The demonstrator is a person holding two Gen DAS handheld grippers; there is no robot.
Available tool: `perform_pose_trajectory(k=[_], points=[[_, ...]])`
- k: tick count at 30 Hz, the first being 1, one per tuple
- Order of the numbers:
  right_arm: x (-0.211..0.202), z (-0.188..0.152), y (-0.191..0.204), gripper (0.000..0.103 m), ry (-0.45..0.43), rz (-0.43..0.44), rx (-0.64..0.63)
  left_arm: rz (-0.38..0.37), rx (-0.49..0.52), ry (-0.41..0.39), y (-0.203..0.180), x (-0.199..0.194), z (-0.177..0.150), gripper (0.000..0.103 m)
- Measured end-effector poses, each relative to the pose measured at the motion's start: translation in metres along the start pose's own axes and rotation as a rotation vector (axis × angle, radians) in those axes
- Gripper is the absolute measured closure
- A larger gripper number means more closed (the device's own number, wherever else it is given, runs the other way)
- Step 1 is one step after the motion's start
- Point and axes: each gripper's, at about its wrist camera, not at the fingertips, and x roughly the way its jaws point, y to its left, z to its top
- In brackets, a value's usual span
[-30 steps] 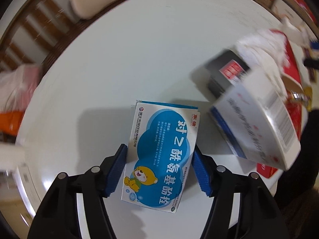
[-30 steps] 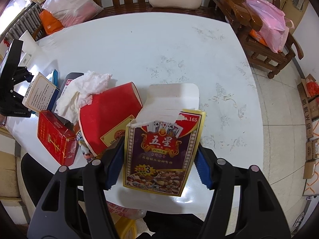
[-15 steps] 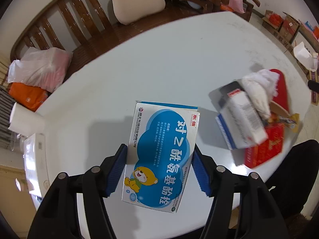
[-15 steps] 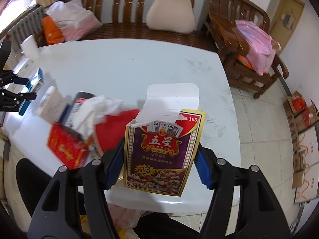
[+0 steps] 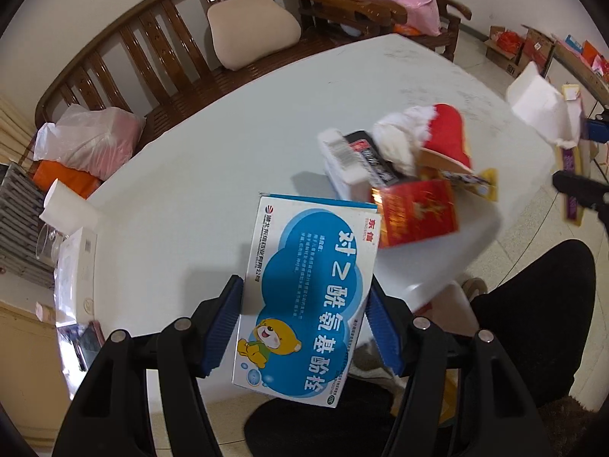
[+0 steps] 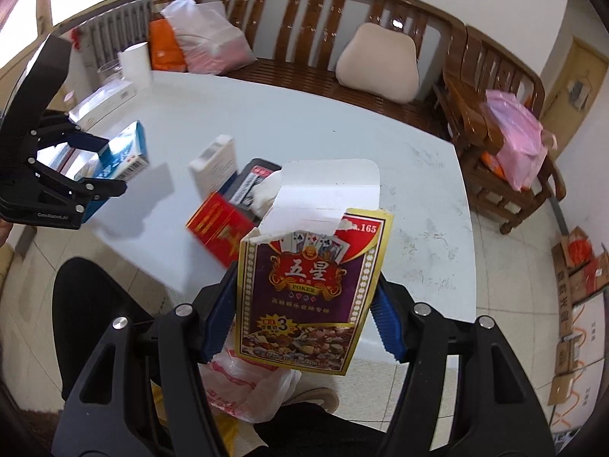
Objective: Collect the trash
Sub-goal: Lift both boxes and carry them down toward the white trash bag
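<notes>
The white table (image 5: pixel 182 175) fills the middle of both views, its near edge cut off behind the grippers. Along the top of each frame runs a wooden bench (image 6: pixel 304 7) with a beige cushion (image 6: pixel 377 64), and plastic bags (image 6: pixel 205 34) lie at its upper-left end.

Right of centre in the left wrist view sits a blurred heap of trash: a red paper cup (image 5: pixel 445 137) stuffed with white tissue (image 5: pixel 392 141), a red carton (image 5: pixel 415 209) and a white box with a barcode (image 5: pixel 338 156). Their print is too smeared to read.

The left gripper (image 5: pixel 304 323) clamps a blue-and-white medicine box (image 5: pixel 308 293) with a cartoon bear, both blue pads pressed on its sides, at lower centre above the table edge.

The right gripper (image 6: pixel 304 316) grips a purple-and-gold poker card box (image 6: pixel 308 289) with its torn white flap up, at lower centre; it hides part of the heap. Below it, a crumpled plastic bag (image 6: pixel 247 384) is half hidden behind the fingers.
</notes>
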Motion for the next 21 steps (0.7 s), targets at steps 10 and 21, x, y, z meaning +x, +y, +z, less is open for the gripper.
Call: perform_pose_trajectory(k=[10,21], points=[[-0.007,-0.05,0.041,0.04,-0.003,0.033,-0.043,0.003,-0.057,-0.055,-0.049,-0.006,-0.057,0.041],[0.001,-0.092,0.056,0.04,0.029,0.028,-0.017,0.008,-0.106,-0.081,-0.088,-0.002,-0.096,0.041]])
